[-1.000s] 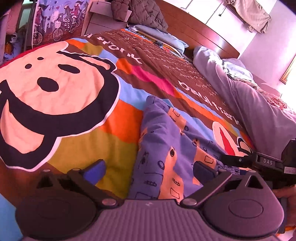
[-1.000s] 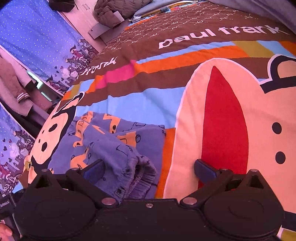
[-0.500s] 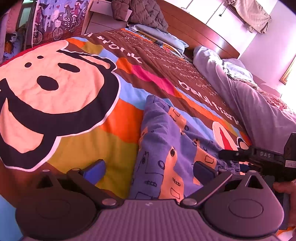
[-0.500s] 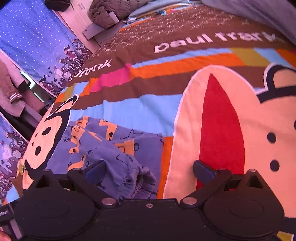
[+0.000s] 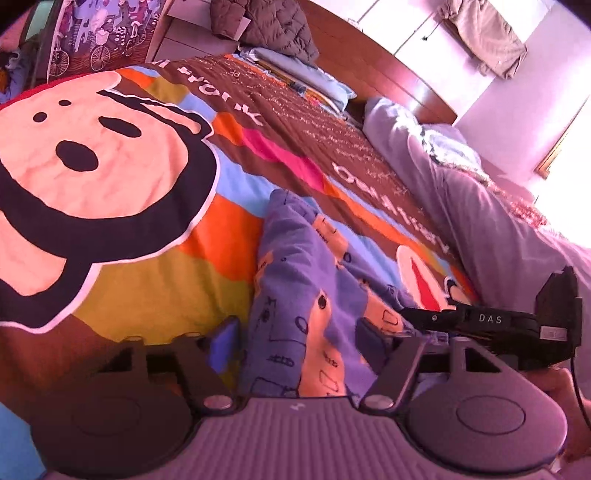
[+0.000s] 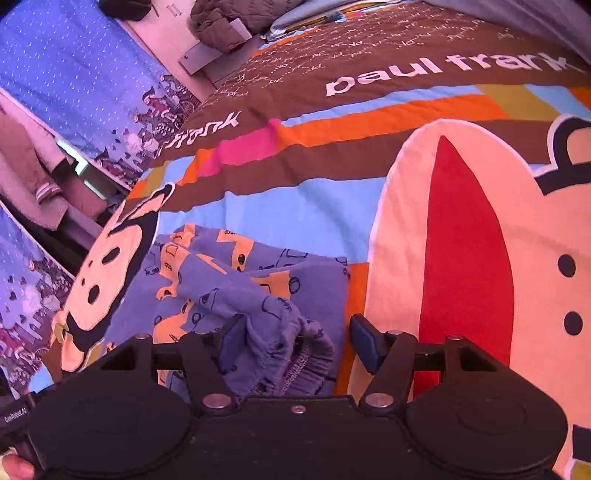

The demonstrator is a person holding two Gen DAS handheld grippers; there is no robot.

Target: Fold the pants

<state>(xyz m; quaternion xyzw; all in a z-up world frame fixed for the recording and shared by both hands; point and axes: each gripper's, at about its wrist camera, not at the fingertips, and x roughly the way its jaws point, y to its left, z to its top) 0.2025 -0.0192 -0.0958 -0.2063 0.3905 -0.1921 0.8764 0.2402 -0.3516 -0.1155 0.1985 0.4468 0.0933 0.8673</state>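
Observation:
Blue pants [image 5: 303,295] with orange cartoon prints lie crumpled on the bright bedspread [image 5: 155,288]. In the left wrist view my left gripper [image 5: 297,339] hangs low over the near end of the pants, its jaws closing with the cloth between them. My right gripper [image 5: 480,321] shows at the right of that view, at the other side of the same end. In the right wrist view the gathered waistband [image 6: 291,354] of the pants [image 6: 258,280] bunches between the closing jaws of the right gripper [image 6: 299,336]. A gap is left at the right pad [image 6: 364,339].
A grey duvet [image 5: 480,221] is heaped along the far right side of the bed. Pillows [image 5: 306,81] and a quilted jacket [image 5: 273,22] lie by the wooden headboard. A blue patterned curtain [image 6: 74,74] hangs beside the bed. The bedspread [image 6: 461,258] stretches flat to the right.
Both pairs of jaws have narrowed around the pants. The right gripper has edged a little closer over the waistband. The pants lie as before.

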